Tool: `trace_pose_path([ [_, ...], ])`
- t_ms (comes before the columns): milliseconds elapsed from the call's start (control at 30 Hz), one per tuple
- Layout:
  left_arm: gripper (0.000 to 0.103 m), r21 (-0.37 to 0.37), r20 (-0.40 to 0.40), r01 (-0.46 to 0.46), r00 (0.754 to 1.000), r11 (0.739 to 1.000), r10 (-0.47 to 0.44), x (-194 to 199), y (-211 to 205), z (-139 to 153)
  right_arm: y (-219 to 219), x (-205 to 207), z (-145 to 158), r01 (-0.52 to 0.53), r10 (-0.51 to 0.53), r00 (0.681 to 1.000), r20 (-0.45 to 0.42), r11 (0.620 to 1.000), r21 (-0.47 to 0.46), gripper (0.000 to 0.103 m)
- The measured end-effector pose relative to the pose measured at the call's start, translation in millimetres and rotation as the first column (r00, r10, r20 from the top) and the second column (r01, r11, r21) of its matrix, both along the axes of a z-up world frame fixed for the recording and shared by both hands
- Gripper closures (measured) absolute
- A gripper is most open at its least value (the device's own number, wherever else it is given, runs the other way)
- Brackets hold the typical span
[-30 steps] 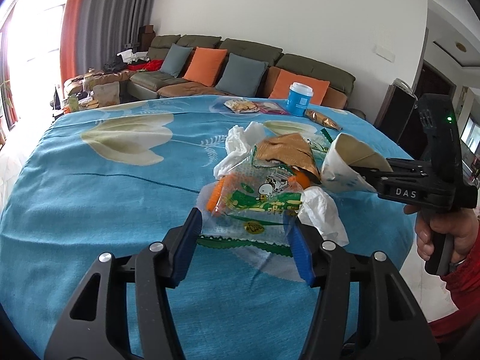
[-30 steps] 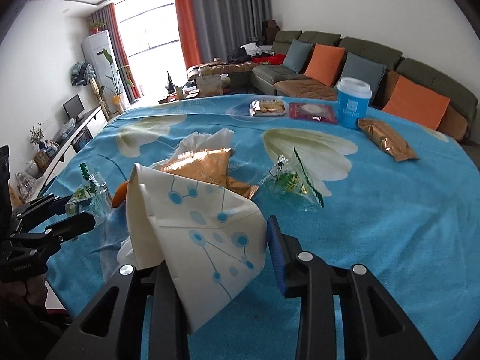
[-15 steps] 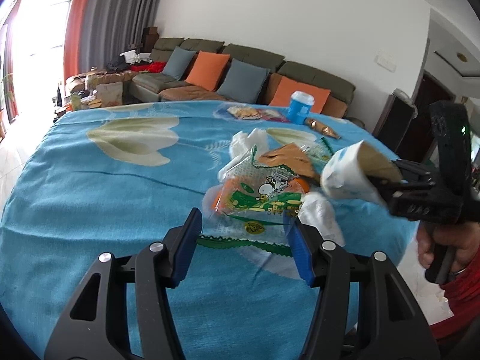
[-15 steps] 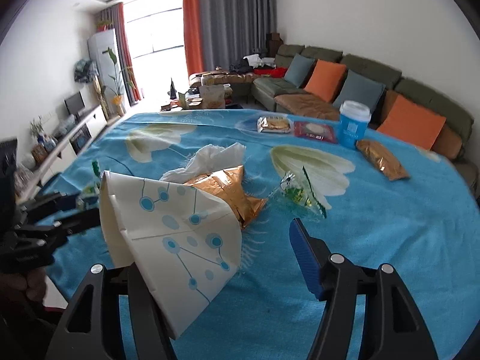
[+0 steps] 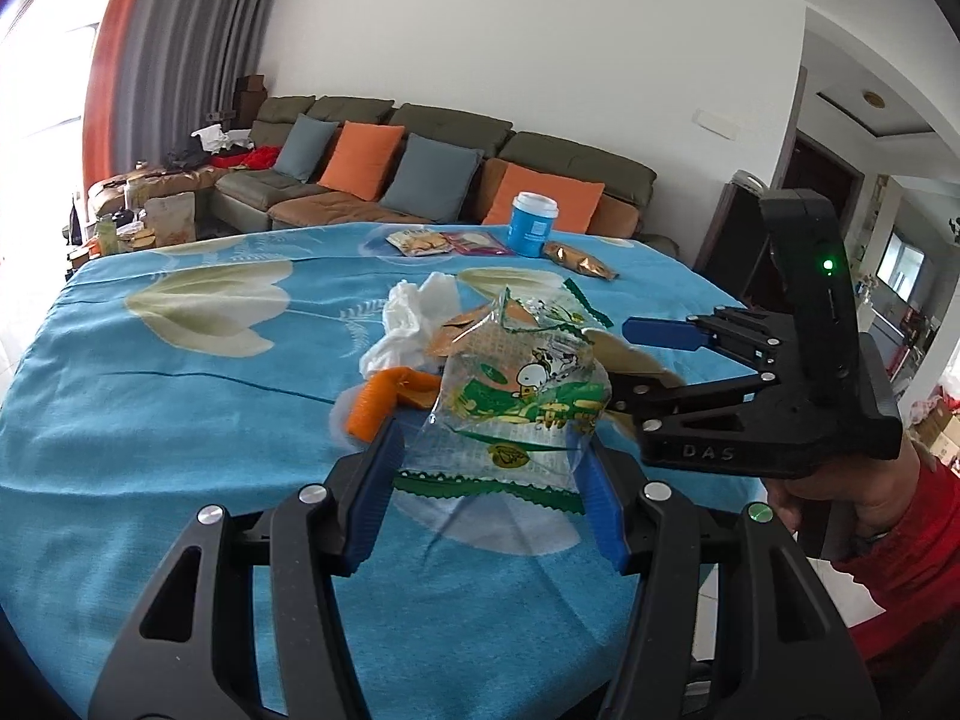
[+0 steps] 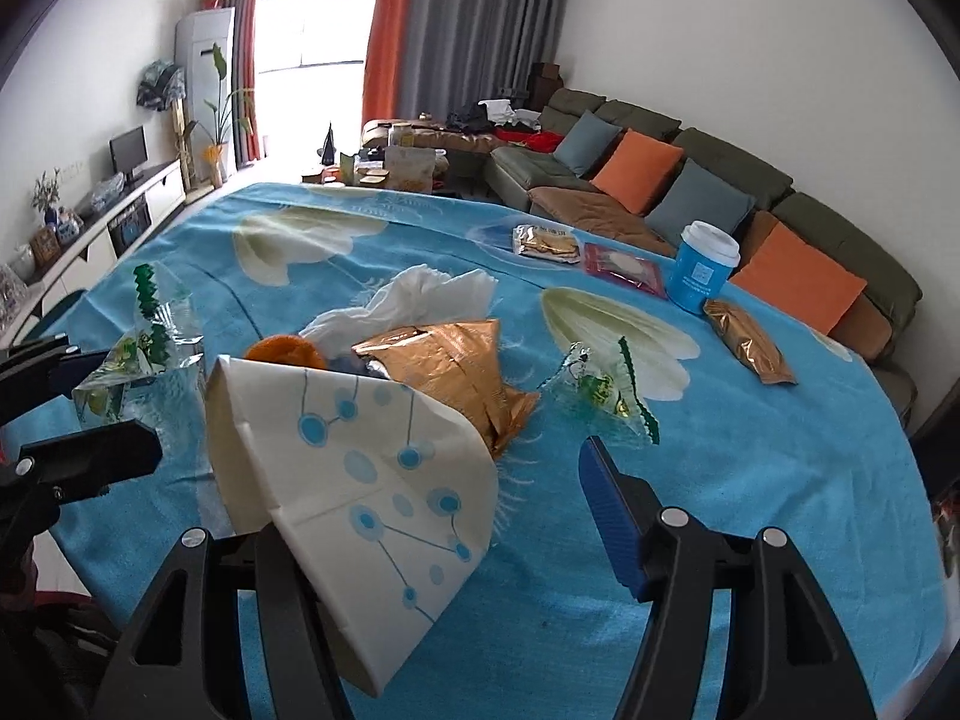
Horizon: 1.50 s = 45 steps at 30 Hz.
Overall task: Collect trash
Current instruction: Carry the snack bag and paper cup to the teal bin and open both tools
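Observation:
My left gripper is shut on a clear snack bag with green print and holds it above the blue tablecloth; the bag also shows in the right wrist view. My right gripper has its jaws wide apart, and a white paper bag with blue dots rests against its left finger. A pile of trash lies beyond: white tissue, a gold foil wrapper, orange peel and a small clear wrapper.
Farther back on the table stand a blue cup, a gold packet, a cracker pack and a red packet. A sofa with cushions runs behind the table. The table edge is close at the lower right.
My left gripper has lifted the clear snack bag off the table. My right gripper has opened wide and moved close to the left one; the paper bag still leans on its left finger.

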<state>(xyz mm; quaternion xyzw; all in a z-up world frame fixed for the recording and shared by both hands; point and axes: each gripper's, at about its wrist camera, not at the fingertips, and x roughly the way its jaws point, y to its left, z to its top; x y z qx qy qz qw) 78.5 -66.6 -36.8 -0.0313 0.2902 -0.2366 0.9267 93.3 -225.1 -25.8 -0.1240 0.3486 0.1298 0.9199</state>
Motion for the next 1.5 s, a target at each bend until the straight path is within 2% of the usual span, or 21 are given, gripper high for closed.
trace_pose_path([
  [67,0.047,0.012,0.001,0.0,1.0,1.0,0.0,0,-1,-1,4,-5,3,-0.008,0.009,1.0,0.015,1.0,-0.024,0.037],
  [167,0.047,0.005,0.0,0.005,1.0,1.0,-0.005,1,-1,-1,12,-17,13,-0.024,0.029,0.997,0.069,0.997,-0.079,0.019],
  [267,0.047,0.019,0.005,0.021,1.0,1.0,-0.021,2,-6,-1,18,-23,21,-0.037,0.049,0.994,0.099,0.992,-0.118,0.02],
  [367,0.047,0.018,0.001,0.026,1.0,1.0,-0.026,2,-7,-3,18,-24,27,-0.043,0.053,0.994,0.096,0.994,-0.097,0.022],
  [533,0.047,0.012,-0.006,0.009,1.0,1.0,-0.009,3,-1,-5,8,-17,21,-0.022,0.023,1.0,0.017,0.999,-0.045,0.041],
  [600,0.047,0.011,-0.007,0.004,1.0,1.0,-0.004,4,0,-5,5,-18,20,-0.018,0.018,1.0,-0.002,0.999,-0.026,0.062],
  [633,0.047,0.01,-0.007,0.003,1.0,1.0,-0.003,4,1,-6,4,-20,20,-0.015,0.015,1.0,0.001,0.999,-0.029,0.065],
  [700,0.047,0.006,-0.01,-0.001,1.0,1.0,0.001,3,2,-6,3,-23,21,-0.006,0.006,1.0,0.008,1.0,-0.028,0.086],
  [767,0.047,0.006,-0.008,-0.002,1.0,1.0,0.002,2,2,-5,1,-26,24,0.002,-0.002,1.0,0.017,1.0,-0.024,0.099],
  [967,0.047,0.0,0.002,-0.013,1.0,1.0,0.013,-1,6,-3,-6,-34,40,0.011,-0.011,0.998,0.057,1.0,0.01,0.101],
  [1133,0.047,-0.015,0.032,-0.057,0.998,0.998,0.058,-9,20,8,-4,-32,67,-0.053,0.037,0.995,0.093,0.983,0.174,0.101],
  [1233,0.047,-0.014,0.069,-0.11,0.991,0.994,0.111,-16,37,19,14,-26,78,-0.123,0.1,0.989,0.109,0.965,0.231,0.101],
  [1333,0.047,-0.025,0.099,-0.177,0.979,0.984,0.178,-24,60,30,41,-21,85,-0.197,0.169,0.977,0.127,0.946,0.259,0.101],
  [1500,0.047,-0.038,0.14,-0.31,0.94,0.95,0.312,-45,106,45,89,-10,92,-0.312,0.282,0.949,0.141,0.906,0.287,0.101],
])
